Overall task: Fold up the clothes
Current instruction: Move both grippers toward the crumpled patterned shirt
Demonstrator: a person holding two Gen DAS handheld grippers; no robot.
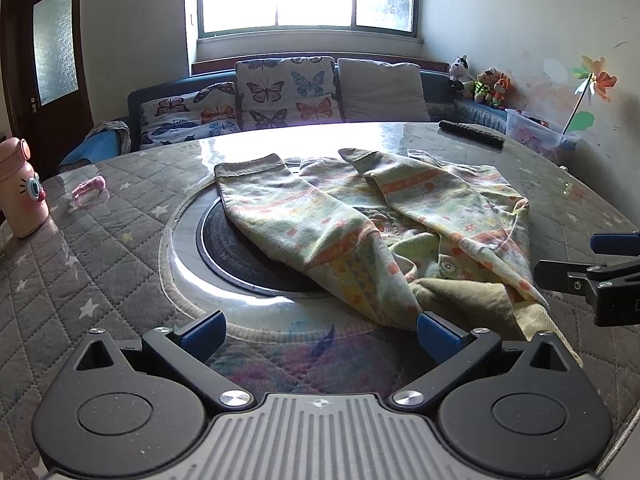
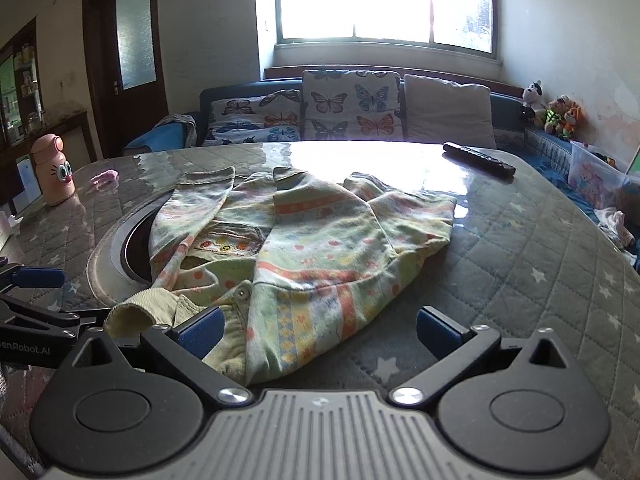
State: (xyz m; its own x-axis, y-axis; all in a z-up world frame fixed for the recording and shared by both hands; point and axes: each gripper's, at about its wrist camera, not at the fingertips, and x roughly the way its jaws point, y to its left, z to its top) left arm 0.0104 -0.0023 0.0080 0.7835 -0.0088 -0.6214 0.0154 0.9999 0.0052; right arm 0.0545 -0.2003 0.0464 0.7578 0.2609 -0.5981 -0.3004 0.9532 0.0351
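A small pale-green patterned garment [image 1: 360, 224] lies partly folded on the round table, its sleeves laid across the body; it also shows in the right wrist view [image 2: 312, 240]. My left gripper [image 1: 320, 334] is open and empty just in front of the garment's near left edge, its right finger beside the hem. My right gripper [image 2: 318, 330] is open, its fingers either side of the garment's near edge, with the collar by the left finger. The right gripper shows at the edge of the left wrist view [image 1: 600, 272], and the left gripper at the edge of the right wrist view [image 2: 36, 300].
The table carries a grey quilted star cover [image 1: 80, 280] with a round black inset [image 1: 240, 256] partly under the garment. A pink bottle [image 1: 20, 188], a small pink item [image 1: 90, 188] and a black remote [image 1: 472, 133] lie on it. A butterfly-cushion sofa [image 1: 280, 92] stands behind.
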